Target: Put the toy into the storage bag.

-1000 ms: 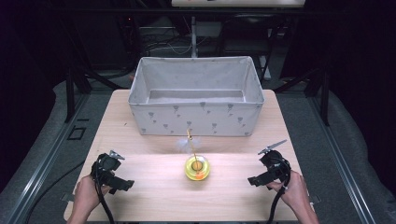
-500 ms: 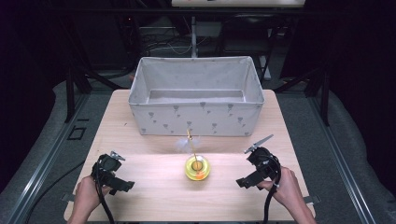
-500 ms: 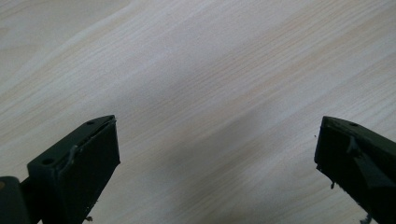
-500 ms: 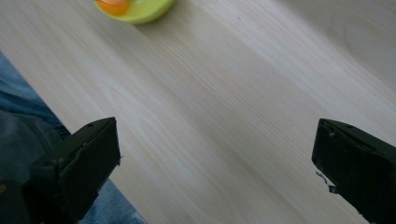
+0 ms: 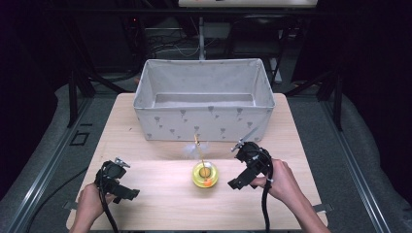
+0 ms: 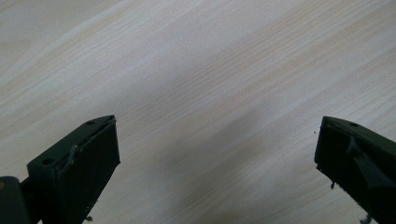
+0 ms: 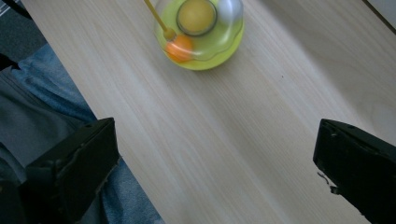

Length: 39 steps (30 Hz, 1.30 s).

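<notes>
I'm working over a pale wooden table (image 5: 160,194) in a dark room, with a grey fabric bin (image 5: 204,104) at its far side. The yellow toy (image 5: 205,174), a clear dome with a feathered stick rising from it, sits just in front of the bin, near the table's middle. I judge this the approach: my right gripper (image 5: 237,145) is beside the toy, its jaws spread wide and empty, touching nothing. Next I need to square the jaws on the dome and close. My left gripper (image 5: 121,163) idles well left of the toy, jaws also wide apart, holding nothing.
</notes>
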{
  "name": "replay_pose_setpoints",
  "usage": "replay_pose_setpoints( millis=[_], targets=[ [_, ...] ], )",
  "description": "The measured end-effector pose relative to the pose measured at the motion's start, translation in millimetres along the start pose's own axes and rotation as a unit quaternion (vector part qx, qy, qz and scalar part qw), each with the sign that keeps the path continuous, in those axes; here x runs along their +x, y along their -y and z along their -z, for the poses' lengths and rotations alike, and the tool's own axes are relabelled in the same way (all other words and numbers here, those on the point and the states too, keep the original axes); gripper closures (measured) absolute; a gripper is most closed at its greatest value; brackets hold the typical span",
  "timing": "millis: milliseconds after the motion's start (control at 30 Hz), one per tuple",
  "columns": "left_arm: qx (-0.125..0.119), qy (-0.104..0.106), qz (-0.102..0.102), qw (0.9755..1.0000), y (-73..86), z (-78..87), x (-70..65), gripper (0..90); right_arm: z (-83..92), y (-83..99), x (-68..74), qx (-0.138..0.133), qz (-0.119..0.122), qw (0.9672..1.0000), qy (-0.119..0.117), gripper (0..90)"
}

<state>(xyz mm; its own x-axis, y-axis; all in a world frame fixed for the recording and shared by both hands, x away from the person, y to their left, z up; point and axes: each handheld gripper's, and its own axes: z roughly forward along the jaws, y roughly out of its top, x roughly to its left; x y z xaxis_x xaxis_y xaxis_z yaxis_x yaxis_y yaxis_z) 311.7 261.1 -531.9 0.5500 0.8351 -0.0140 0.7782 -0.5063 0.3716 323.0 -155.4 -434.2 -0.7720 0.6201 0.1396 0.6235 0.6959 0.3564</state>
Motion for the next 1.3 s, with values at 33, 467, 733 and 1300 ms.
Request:
replay_pose_setpoints(
  millis=[33, 467, 733, 1300],
  targets=[
    [0.001, 0.0, 0.0, 1.0, 0.0, -0.2, -0.3, 0.3, 0.5, -3.7, 1.1, 0.002, 0.005, 1.0, -0.003, 0.0],
    [0.003, 0.003, -0.002, 1.0, -0.1, -1.2, -0.7, 0.3, 6.3, -45.5, 15.6, 0.01, 0.042, 0.9989, -0.018, 0.0],
    [0.006, 0.005, -0.003, 1.0, -0.3, -1.7, -0.8, 0.2, 8.3, -68.7, 20.3, 0.018, 0.058, 0.998, -0.02, 2.7],
    [0.017, 0.005, -0.009, 0.9998, -0.7, -3.1, -1.8, 0.4, 8.1, -115.0, 33.7, 0.037, 0.092, 0.9948, -0.02, 33.7]
  ],
)
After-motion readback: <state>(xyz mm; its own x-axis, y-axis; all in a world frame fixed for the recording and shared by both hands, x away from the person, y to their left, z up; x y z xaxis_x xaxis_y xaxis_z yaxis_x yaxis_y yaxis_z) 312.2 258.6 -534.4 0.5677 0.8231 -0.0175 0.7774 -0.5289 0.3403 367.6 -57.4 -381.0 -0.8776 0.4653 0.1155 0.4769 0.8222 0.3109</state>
